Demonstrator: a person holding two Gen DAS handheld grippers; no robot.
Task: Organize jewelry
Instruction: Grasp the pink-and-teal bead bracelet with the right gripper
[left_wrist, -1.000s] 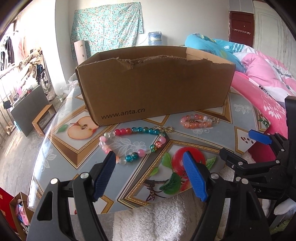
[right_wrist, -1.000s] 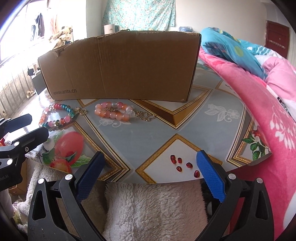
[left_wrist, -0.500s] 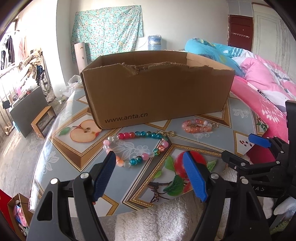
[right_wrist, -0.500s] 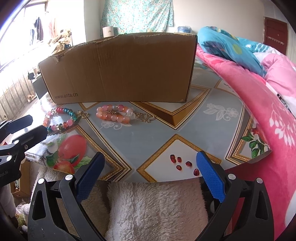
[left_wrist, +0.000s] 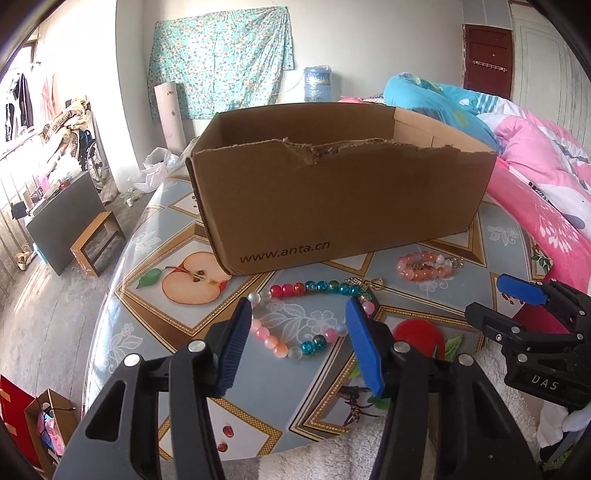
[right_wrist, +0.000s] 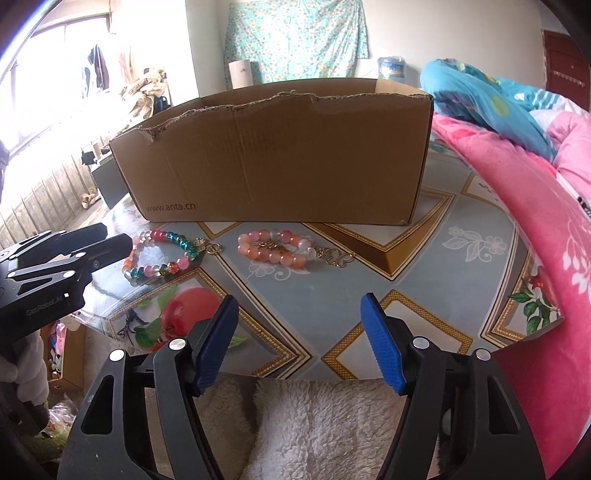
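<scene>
A multicolour bead bracelet (left_wrist: 312, 286) lies on the table just in front of the open cardboard box (left_wrist: 332, 206). My left gripper (left_wrist: 297, 306) hovers over its near side. Its jaws are closing and frame the bracelet in the view, but the pads do not touch it. To the right lies a peach-and-pink bead bracelet (right_wrist: 273, 247) with a gold clasp, also in front of the box (right_wrist: 277, 158). My right gripper (right_wrist: 299, 302) hangs short of it near the table's front edge, jaws closing with nothing between them. Each gripper shows in the other's view: the right gripper (left_wrist: 487, 301) and the left gripper (right_wrist: 116, 236).
The round table (left_wrist: 147, 302) has a glossy fruit-print cover. A pink quilt (right_wrist: 535, 240) presses against its right side. White fluffy fabric (right_wrist: 314, 424) lies at the near edge. A wooden stool (left_wrist: 96, 240) and a bag stand on the floor at left.
Both grippers' jaws have narrowed. The left gripper moved forward over the multicolour bracelet and a little higher, so the box's inside shows. The right gripper's view has tilted slightly.
</scene>
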